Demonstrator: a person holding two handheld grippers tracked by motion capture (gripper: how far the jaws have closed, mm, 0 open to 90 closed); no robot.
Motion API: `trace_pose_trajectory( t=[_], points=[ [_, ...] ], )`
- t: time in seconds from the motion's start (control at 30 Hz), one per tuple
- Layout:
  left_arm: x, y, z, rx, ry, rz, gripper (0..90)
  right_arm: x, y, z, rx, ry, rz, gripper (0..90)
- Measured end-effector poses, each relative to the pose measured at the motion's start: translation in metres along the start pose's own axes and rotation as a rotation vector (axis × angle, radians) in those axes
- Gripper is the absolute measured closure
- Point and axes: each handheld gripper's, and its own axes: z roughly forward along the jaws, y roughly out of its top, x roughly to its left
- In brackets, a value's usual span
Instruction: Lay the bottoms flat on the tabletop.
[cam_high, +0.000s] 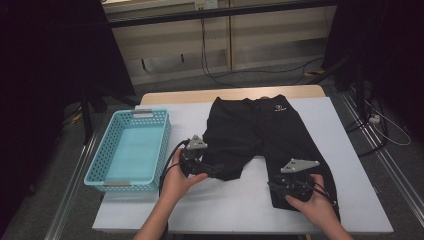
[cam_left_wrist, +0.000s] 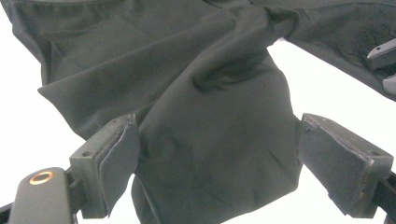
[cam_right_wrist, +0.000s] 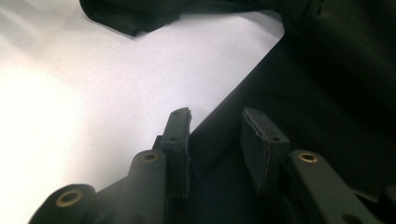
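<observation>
1. A pair of black fabric trousers (cam_high: 260, 135) lies flat on the white table top (cam_high: 345, 165), waistband at the far edge and both legs running toward the person.
2. The left leg is bunched and shortened; its hem end lies near the left gripper (cam_high: 212, 171). The right leg stretches straight to the near right part of the table.
3. In the left gripper view, the left gripper (cam_left_wrist: 217, 163) has its jaws spread wide, with the crumpled trouser leg (cam_left_wrist: 205, 140) lying between them. The cloth brushes both pads, yet they do not pinch it; the fingers are released.
4. The right gripper (cam_high: 295, 187) rests over the right leg's hem. In the right gripper view its jaws (cam_right_wrist: 215, 140) stand partly apart, straddling the edge of the black cloth; the pads do not press together on it, so the grip is loose.
5. A light-blue perforated plastic basket (cam_high: 150, 117) stands on the table's left side, just beside the left hand (cam_high: 177, 182), apart from the trousers.
</observation>
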Motion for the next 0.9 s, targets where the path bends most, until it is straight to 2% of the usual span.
trace_pose_trajectory(
  t=[0.1, 0.3, 0.4, 0.73, 0.9],
  points=[
    [0.001, 0.001, -0.001, -0.006, -0.002, -0.004, 13.7, 0.001, -0.001, -0.001, 0.000, -0.002, -0.010, 71.8],
    [-0.001, 0.001, 0.000, -0.002, -0.007, 0.001, 13.8, 0.002, -0.001, -0.002, 0.007, 0.029, -0.010, 84.6],
    [-0.002, 0.002, 0.000, -0.009, -0.006, -0.001, 13.8, 0.003, -0.001, -0.003, 0.011, 0.042, -0.009, 88.2],
    [-0.003, 0.003, 0.001, -0.007, -0.011, 0.002, 13.8, 0.010, -0.003, -0.009, 0.021, 0.102, -0.010, 88.8],
    [-0.002, 0.003, 0.001, -0.008, -0.012, 0.001, 13.8, 0.019, -0.003, -0.010, 0.037, 0.129, -0.033, 88.9]
  ],
)
